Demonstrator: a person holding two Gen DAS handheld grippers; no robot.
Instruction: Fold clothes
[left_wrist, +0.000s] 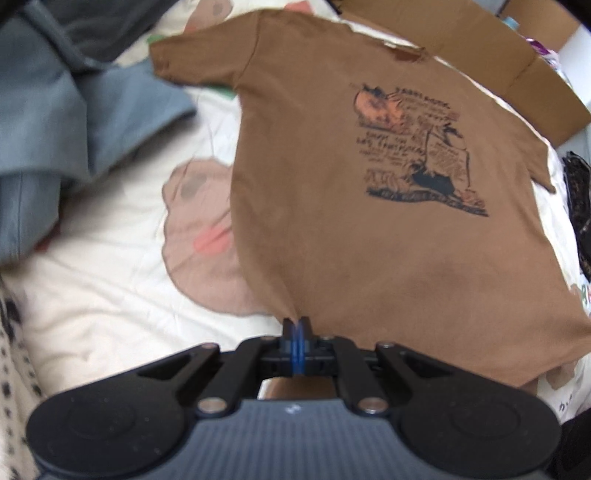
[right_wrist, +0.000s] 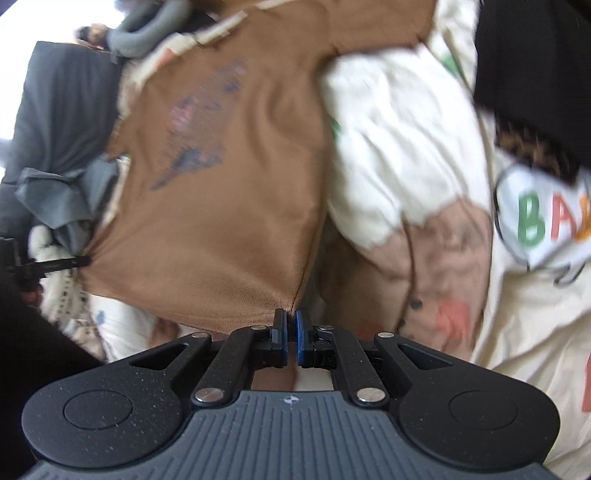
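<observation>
A brown T-shirt (left_wrist: 332, 177) with a dark printed picture lies spread, print up, on a cream bedspread (left_wrist: 110, 288). My left gripper (left_wrist: 296, 322) is shut on the shirt's bottom hem at one corner. In the right wrist view the same brown T-shirt (right_wrist: 221, 206) hangs stretched, and my right gripper (right_wrist: 291, 314) is shut on the other hem corner. The left gripper's fingers (right_wrist: 59, 263) show at the far left of that view, pinching the hem.
A pile of grey-blue clothes (left_wrist: 55, 122) lies at the left on the bed. A cardboard box (left_wrist: 480, 48) stands behind the shirt. Dark patterned fabric (left_wrist: 580, 206) lies at the right edge. A black garment (right_wrist: 535, 66) lies at the upper right of the right wrist view.
</observation>
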